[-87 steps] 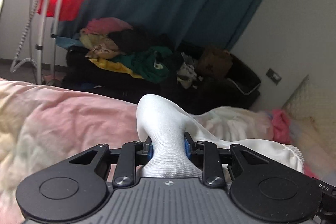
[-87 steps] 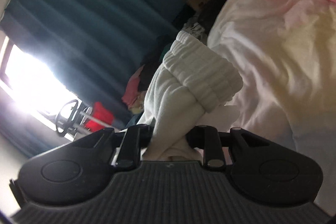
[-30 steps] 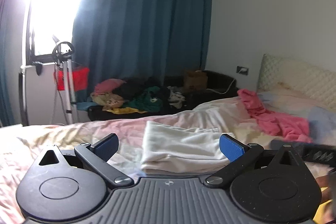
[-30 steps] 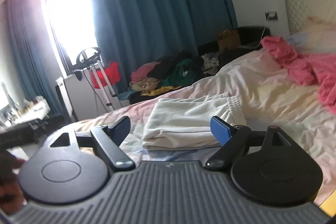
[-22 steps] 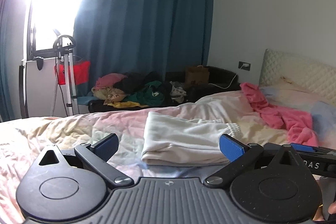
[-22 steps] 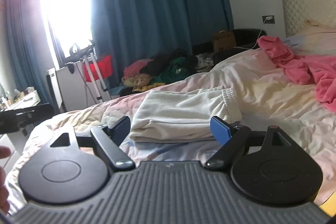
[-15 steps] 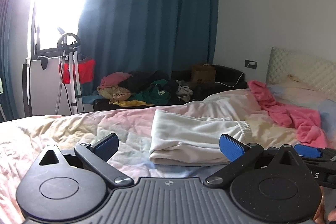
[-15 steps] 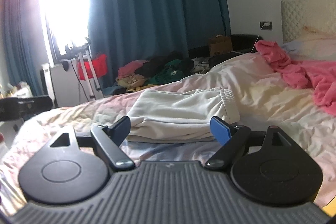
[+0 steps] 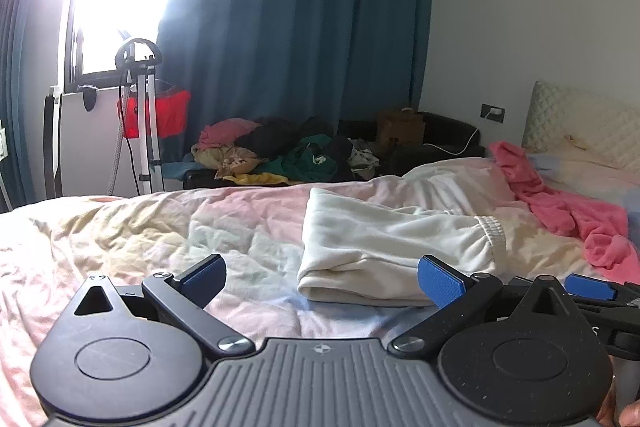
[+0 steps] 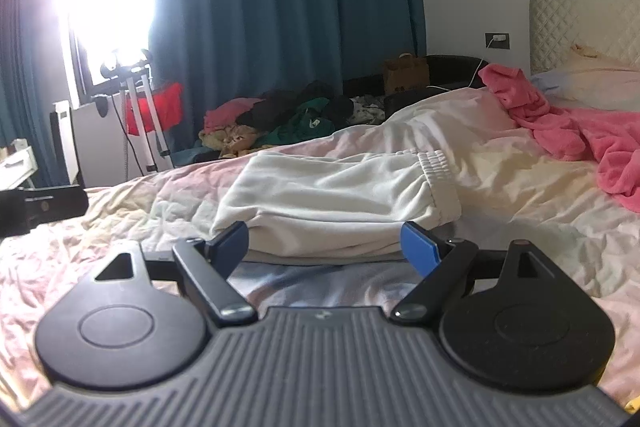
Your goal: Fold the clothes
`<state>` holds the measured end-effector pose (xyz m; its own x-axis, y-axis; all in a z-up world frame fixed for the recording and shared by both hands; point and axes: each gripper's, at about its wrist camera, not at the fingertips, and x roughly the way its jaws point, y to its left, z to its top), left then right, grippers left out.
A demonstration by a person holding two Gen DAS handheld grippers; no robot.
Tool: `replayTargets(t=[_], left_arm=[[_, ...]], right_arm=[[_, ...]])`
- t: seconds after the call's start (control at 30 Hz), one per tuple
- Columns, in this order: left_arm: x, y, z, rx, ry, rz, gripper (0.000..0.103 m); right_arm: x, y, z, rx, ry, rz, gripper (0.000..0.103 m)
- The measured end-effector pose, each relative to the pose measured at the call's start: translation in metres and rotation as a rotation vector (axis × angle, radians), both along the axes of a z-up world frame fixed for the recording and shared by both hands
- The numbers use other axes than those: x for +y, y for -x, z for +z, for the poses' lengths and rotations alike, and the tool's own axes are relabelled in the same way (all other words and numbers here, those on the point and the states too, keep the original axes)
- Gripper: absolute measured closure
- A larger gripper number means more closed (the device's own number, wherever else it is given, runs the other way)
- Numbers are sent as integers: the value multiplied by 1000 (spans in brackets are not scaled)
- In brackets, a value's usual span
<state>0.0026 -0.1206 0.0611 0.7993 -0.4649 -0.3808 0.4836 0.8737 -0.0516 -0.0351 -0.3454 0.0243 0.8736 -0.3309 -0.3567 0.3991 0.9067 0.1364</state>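
Lying folded on the bed (image 9: 120, 227), white sweatpants (image 9: 384, 243), left claw (image 9: 322, 279) and right claw (image 10: 326, 239) spread wide, empty.

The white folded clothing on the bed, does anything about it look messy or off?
Not much. The white garment lies folded flat on the rumpled bedspread, its elastic band bunched at one end. Both grippers, left and right, are open and clear of it.

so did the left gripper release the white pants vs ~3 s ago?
Yes. The left gripper was clamped on the white pants; now its jaws are wide open and the pants lie folded on the bed, beyond them.
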Motion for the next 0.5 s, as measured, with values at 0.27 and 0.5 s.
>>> replayTargets(t=[0.27, 0.5], left_arm=[[5, -4, -11, 37, 17, 27, 0], [0, -1, -13, 38, -6, 27, 0]], right_arm=[[4, -5, -3, 27, 23, -3, 19], [8, -4, -2, 29, 38, 3, 18]])
